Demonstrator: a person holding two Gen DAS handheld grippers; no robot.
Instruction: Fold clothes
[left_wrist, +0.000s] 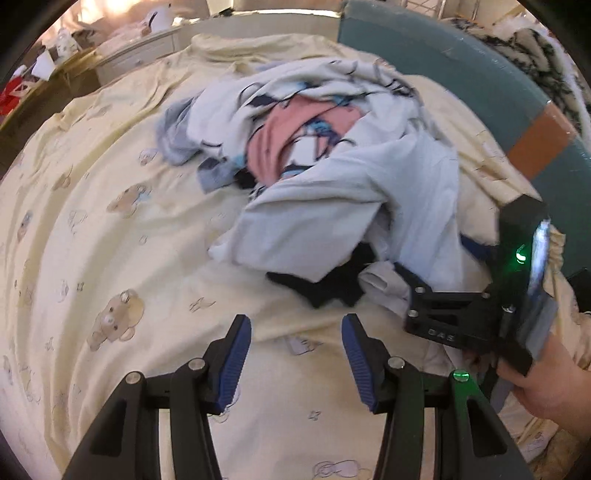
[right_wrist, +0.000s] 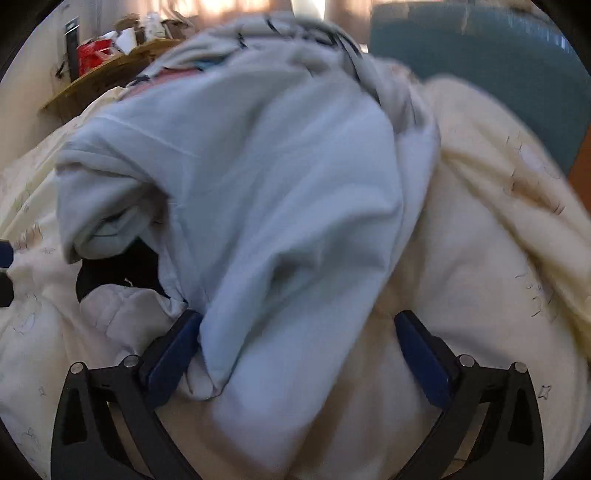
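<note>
Blue-padded left hand-held gripper (left_wrist: 296, 363) hangs spread over the cream bear-print bedsheet (left_wrist: 110, 229). Right hand-held gripper (right_wrist: 297, 354) is spread wide around a pale blue cotton garment (right_wrist: 258, 177) trailing from the heaped clothes pile (left_wrist: 306, 122).

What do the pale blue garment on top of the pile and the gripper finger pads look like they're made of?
The pale blue garment looks like soft, matte woven or knit cloth, likely cotton: it drapes in loose folds with a visible seam. Motion blur hides the weave. The finger pads of the left gripper look like blue rubber or soft plastic, with fine ribbing across their faces, mounted on black hard plastic.
</note>
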